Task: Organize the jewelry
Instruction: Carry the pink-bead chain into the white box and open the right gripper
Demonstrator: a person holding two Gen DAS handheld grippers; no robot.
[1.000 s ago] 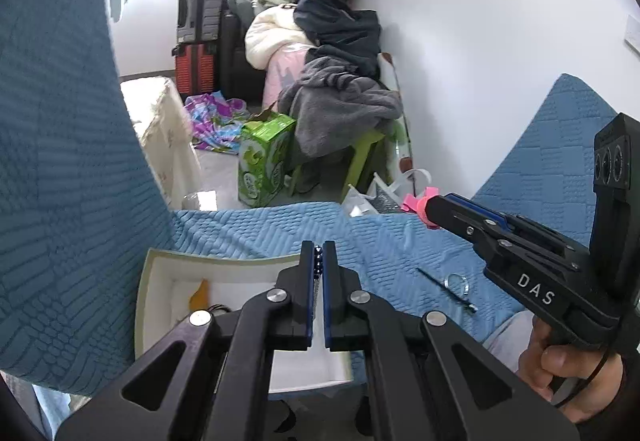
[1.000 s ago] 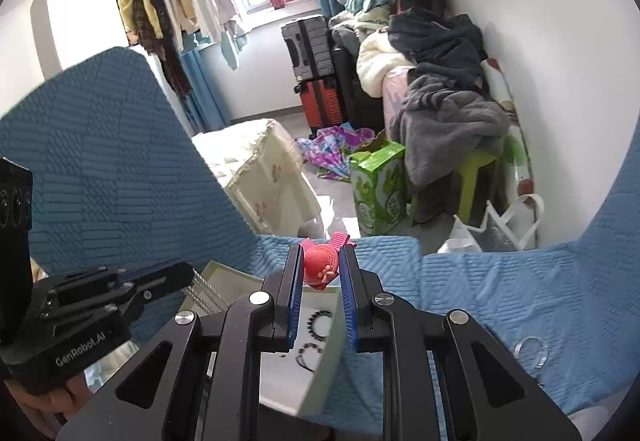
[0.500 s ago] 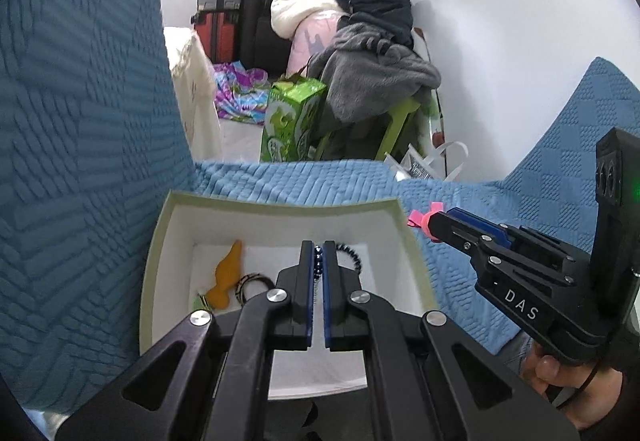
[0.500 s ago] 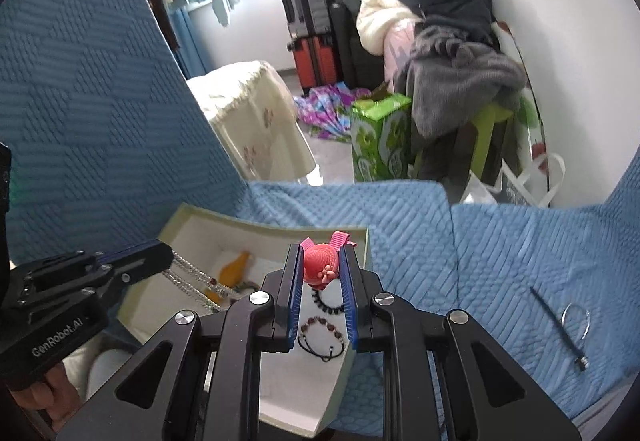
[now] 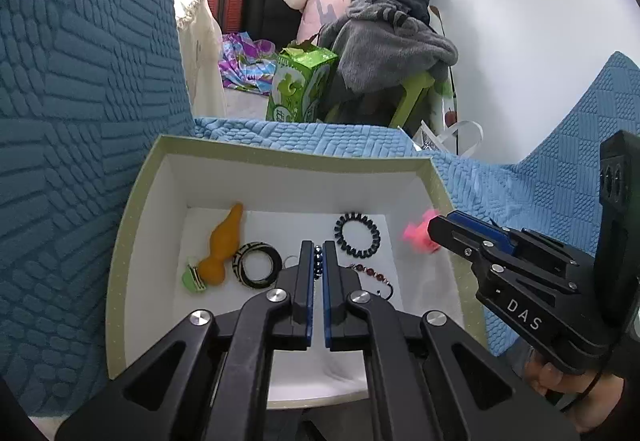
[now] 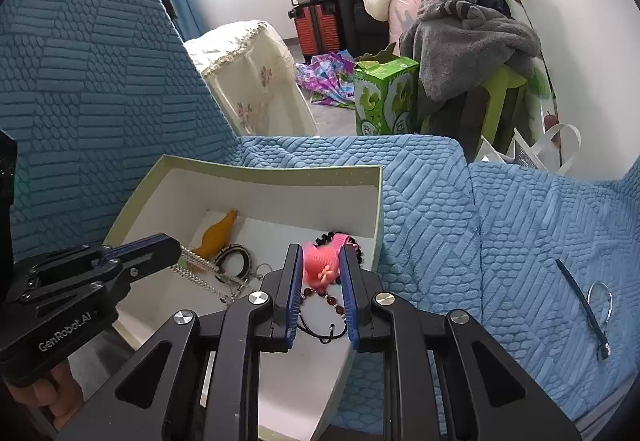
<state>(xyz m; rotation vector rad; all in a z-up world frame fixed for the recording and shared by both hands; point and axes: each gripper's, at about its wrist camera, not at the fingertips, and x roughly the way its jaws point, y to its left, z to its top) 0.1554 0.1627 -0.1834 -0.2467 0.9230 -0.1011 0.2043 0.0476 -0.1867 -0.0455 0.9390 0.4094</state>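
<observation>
The left gripper [image 5: 317, 255] is hanging over the open box [image 5: 132, 225], its jaws pressed almost together and pinching a beaded chain [image 5: 317, 261]; in the right wrist view that silver chain [image 6: 204, 273] is trailing from the left gripper [image 6: 176, 247] toward four o'clock, down to the box floor. The right gripper [image 6: 320, 269] is pinching a pink hair tie [image 6: 320, 267] between its blue pads, holding it just inside the box's right wall; in the left wrist view the same pink piece [image 5: 418, 237] is showing, blurred, at the three o'clock side of the box, at the tip of the right gripper [image 5: 434, 235]. The box is sitting on a blue quilted cover [image 6: 440, 201]. On its white floor, seen from the left wrist, an orange gourd-shaped piece [image 5: 224, 245] is lying at nine o'clock with a small green clip [image 5: 194, 279] touching its lower end, a black-and-cream bangle [image 5: 258, 265] is lying just beside it, a black spiral hair tie [image 5: 357, 234] is resting toward one o'clock, and a bracelet of dark red beads [image 5: 372, 275] is lying just right of the left gripper's fingers. Outside the box, at three o'clock in the right wrist view, a thin dark stick [image 6: 582, 305] and a clear ring [image 6: 600, 299] are lying together on the cover. A hand [image 5: 560, 381] is gripping the right gripper's handle at four o'clock.
</observation>
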